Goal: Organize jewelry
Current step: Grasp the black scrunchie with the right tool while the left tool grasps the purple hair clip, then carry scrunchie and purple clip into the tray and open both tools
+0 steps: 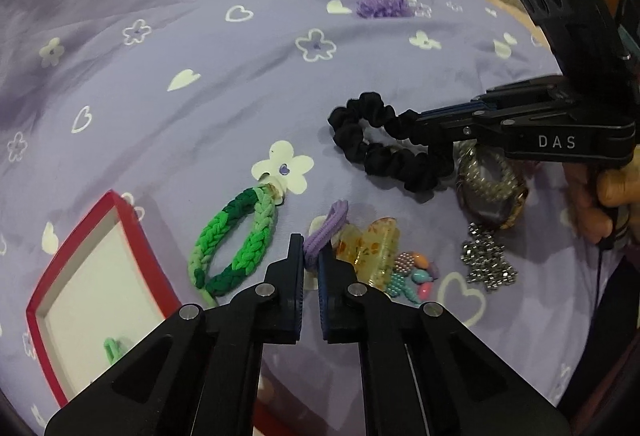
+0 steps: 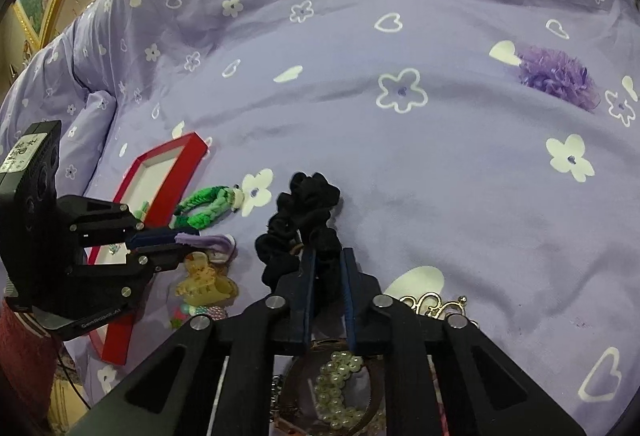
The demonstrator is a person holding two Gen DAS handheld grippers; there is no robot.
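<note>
My left gripper [image 1: 311, 250] is shut on a purple hair tie [image 1: 326, 226], which shows between its fingers in the right wrist view [image 2: 208, 239]. My right gripper [image 2: 329, 256] is shut on a black scrunchie [image 2: 300, 212], also seen in the left wrist view [image 1: 384, 148], where the right gripper [image 1: 424, 126] grips its right side. A red box with a white inside [image 1: 92, 284] lies at the left and holds a small green tie [image 1: 114, 348]. A green braided band [image 1: 236, 244] lies beside the box.
A yellow claw clip [image 1: 372, 248], coloured beads [image 1: 412, 276], a sparkly silver piece [image 1: 488, 260], and a pearl bracelet with a watch [image 1: 488, 188] lie on the purple bedspread [image 1: 200, 36]. A purple pompom [image 2: 556, 76] lies farther off. A gold pendant [image 2: 428, 304] lies by my right gripper.
</note>
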